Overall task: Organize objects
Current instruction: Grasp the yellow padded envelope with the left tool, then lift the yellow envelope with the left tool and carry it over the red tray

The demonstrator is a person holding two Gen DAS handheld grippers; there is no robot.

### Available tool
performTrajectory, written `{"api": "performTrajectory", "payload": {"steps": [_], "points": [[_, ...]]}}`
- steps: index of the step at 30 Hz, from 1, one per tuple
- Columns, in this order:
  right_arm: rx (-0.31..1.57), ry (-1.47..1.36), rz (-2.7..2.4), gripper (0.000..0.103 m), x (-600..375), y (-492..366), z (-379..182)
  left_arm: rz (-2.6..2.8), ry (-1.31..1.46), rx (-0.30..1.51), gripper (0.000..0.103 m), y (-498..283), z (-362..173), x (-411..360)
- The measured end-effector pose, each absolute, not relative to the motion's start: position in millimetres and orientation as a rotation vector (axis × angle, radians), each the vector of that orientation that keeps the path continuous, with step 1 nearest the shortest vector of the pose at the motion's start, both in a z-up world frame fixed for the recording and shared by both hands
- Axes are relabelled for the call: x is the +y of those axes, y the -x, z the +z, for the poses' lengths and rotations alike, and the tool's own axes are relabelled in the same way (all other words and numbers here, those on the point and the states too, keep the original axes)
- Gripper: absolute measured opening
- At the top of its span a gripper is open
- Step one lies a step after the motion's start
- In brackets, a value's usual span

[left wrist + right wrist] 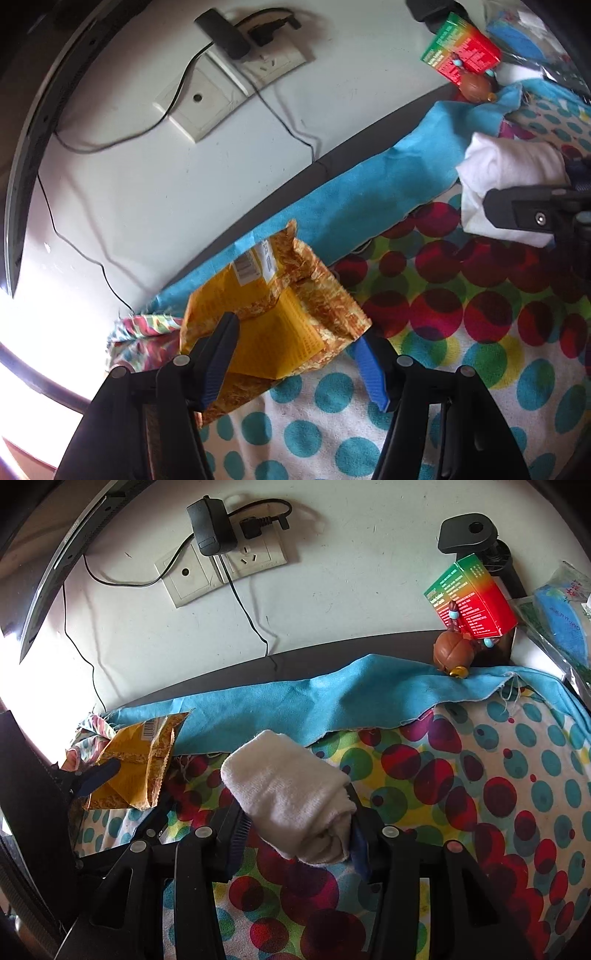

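A torn yellow padded envelope [273, 325] lies at the left end of the polka-dot cover [461, 332]. My left gripper [297, 332] stands wide open around it: the left finger rests over its near corner and the right finger stands just off its right edge. In the right wrist view the envelope [136, 771] shows at the left, with a left gripper [99, 771] finger on it. My right gripper [297, 816] is shut on a rolled white towel [291, 794], with a pad on each side of it. The left wrist view shows that towel [509, 173] at the right, behind a right gripper [524, 214] finger.
A blue cloth [295, 705] runs along the back edge, by the white wall. A red-and-green box [469, 594], a brown doll head [452, 651] and a plastic bag [561, 616] sit at the back right. A wall socket with a charger [210, 528] and cables lies behind.
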State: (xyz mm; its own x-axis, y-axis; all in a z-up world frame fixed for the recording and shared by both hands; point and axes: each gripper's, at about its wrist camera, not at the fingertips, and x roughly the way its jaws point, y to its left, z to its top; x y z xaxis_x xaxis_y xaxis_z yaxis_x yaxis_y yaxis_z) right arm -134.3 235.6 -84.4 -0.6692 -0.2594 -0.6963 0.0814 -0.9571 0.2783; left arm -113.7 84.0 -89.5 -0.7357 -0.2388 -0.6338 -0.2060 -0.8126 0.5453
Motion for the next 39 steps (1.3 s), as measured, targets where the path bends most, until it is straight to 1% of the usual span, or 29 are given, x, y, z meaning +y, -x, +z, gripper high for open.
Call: {"api": "performTrajectory", "payload": {"steps": [1, 2, 3, 6, 8, 11, 16, 22, 26, 30, 35, 39], "points": [[-0.331, -1.175, -2.688, 0.046, 235, 134, -85, -2.767, -1.140, -0.927, 0.052, 113, -89, 82], [-0.326, -1.182, -2.686, 0.046, 235, 135, -85, -2.793, -1.173, -0.880, 0.036, 114, -88, 78], [-0.322, -1.186, -2.686, 0.046, 234, 135, -86, -2.804, -1.207, -0.841, 0.028, 116, -88, 75], [-0.306, -1.190, -2.688, 0.047, 232, 136, -86, -2.832, -1.213, -0.752, 0.027, 117, -84, 66], [-0.295, -1.194, -2.690, 0.047, 231, 136, -86, -2.853, -1.203, -0.706, 0.022, 115, -80, 62], [-0.277, -1.198, -2.696, 0.047, 229, 135, -86, -2.893, -1.177, -0.630, 0.018, 112, -72, 54], [-0.235, -1.201, -2.710, 0.047, 225, 134, -85, -2.930, -1.180, -0.532, 0.015, 108, -63, 44], [-0.160, -1.204, -2.733, 0.047, 218, 133, -84, -2.949, -1.166, -0.495, 0.014, 100, -56, 38], [-0.114, -1.211, -2.741, 0.047, 213, 133, -84, -2.972, -1.152, -0.439, 0.014, 98, -50, 28], [-0.106, -1.215, -2.747, 0.047, 213, 134, -84, -3.000, -1.140, -0.391, 0.013, 96, -37, 20], [-0.071, -1.220, -2.754, 0.047, 212, 134, -83, -3.047, -1.138, -0.286, 0.013, 90, -19, 12], [-0.042, -1.221, -2.761, 0.047, 209, 134, -83, -3.071, -1.110, -0.279, 0.012, 81, -7, 11]]}}
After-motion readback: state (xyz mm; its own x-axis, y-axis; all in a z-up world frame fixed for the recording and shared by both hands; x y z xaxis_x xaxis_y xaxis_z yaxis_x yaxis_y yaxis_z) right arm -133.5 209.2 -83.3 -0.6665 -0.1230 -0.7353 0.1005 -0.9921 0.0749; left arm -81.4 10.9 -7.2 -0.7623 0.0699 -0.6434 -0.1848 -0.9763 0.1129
